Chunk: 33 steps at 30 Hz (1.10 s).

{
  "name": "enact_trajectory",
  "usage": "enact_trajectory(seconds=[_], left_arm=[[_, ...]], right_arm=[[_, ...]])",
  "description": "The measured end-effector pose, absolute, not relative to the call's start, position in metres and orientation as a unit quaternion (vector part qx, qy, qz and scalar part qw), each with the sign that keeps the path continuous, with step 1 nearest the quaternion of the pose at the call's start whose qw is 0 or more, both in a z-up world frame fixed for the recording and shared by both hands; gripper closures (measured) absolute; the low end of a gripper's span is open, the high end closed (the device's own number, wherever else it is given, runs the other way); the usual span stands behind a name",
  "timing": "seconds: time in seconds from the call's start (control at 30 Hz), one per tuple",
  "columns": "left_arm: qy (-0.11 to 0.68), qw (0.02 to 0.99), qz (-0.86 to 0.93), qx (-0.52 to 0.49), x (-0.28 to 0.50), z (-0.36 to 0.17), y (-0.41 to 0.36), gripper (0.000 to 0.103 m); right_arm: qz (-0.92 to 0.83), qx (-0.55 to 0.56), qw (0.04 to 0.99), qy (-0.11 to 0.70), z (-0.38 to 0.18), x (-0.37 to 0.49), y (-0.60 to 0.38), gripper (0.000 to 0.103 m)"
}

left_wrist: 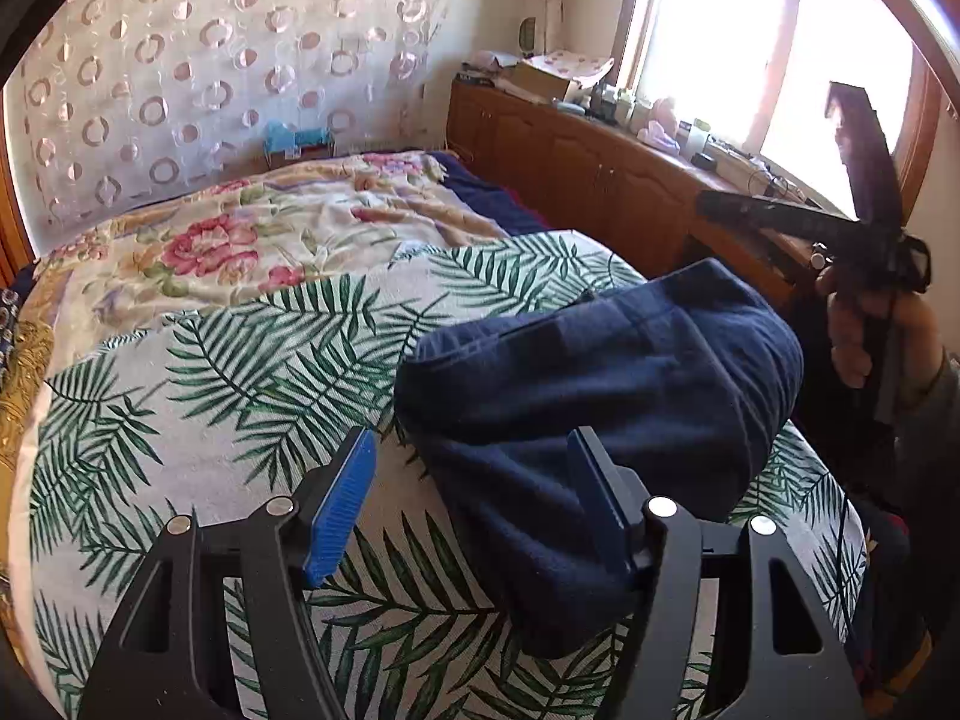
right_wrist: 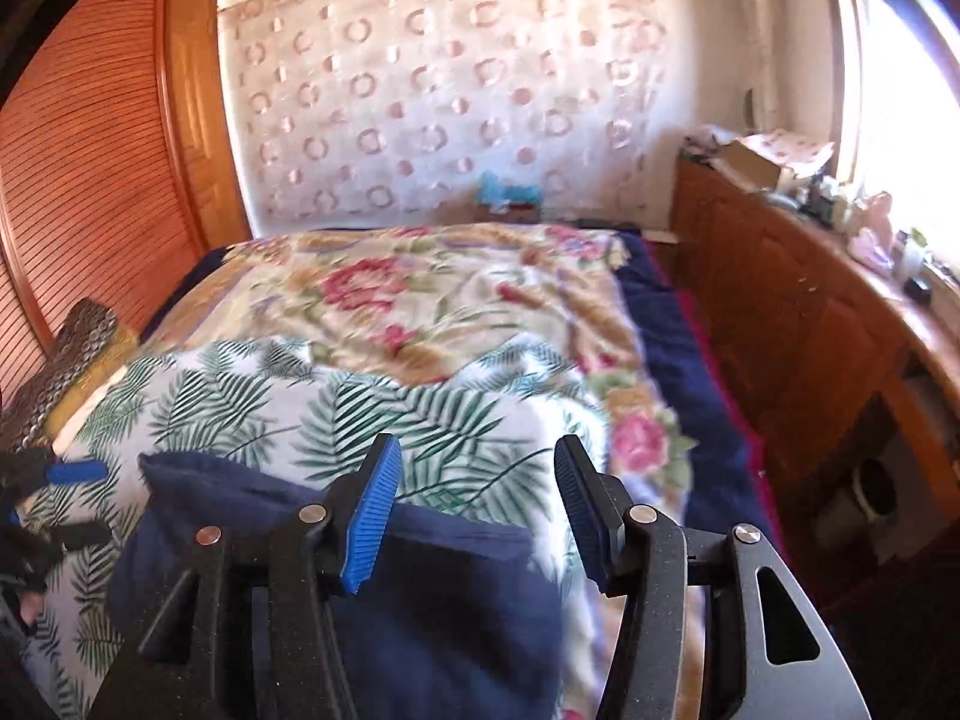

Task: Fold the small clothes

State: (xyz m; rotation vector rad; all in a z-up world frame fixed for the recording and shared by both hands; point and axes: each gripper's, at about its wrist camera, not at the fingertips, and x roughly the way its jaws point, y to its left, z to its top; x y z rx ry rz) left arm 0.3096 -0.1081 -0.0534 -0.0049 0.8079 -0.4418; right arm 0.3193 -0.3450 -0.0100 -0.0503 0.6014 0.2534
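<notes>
A folded dark navy garment lies on the palm-leaf sheet at the near end of the bed. My left gripper is open and empty, its right finger over the garment's near part, its left finger over the sheet. In the right wrist view the garment lies low and left. My right gripper is open and empty, above the garment's right edge. The right gripper also shows in the left wrist view, raised at the far right in a hand.
A floral blanket covers the far half of the bed. A wooden cabinet with clutter runs along the right under a bright window. A louvered wooden door stands at left. A patterned curtain hangs behind the bed.
</notes>
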Motion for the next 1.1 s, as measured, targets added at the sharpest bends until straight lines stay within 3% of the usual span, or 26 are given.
enact_trajectory(seconds=[0.17, 0.47, 0.6, 0.83, 1.1], left_arm=[[0.413, 0.885, -0.213, -0.006, 0.319, -0.065, -0.110, 0.036], [0.452, 0.859, -0.237, -0.034, 0.332, -0.086, -0.125, 0.037], [0.450, 0.859, -0.242, -0.042, 0.334, -0.086, -0.126, 0.051], [0.451, 0.849, -0.263, -0.076, 0.335, -0.085, -0.120, 0.089], [0.374, 0.883, -0.274, -0.075, 0.301, -0.027, -0.101, 0.092]], right_arm=[[0.146, -0.031, 0.933, 0.327, -0.025, 0.300, -0.350, 0.041], [0.138, -0.024, 0.915, 0.377, -0.054, 0.287, -0.372, 0.040], [0.139, -0.008, 0.914, 0.381, -0.057, 0.293, -0.373, 0.039], [0.143, 0.000, 0.914, 0.380, -0.064, 0.295, -0.367, 0.039], [0.152, 0.010, 0.914, 0.375, -0.057, 0.287, -0.359, 0.039]])
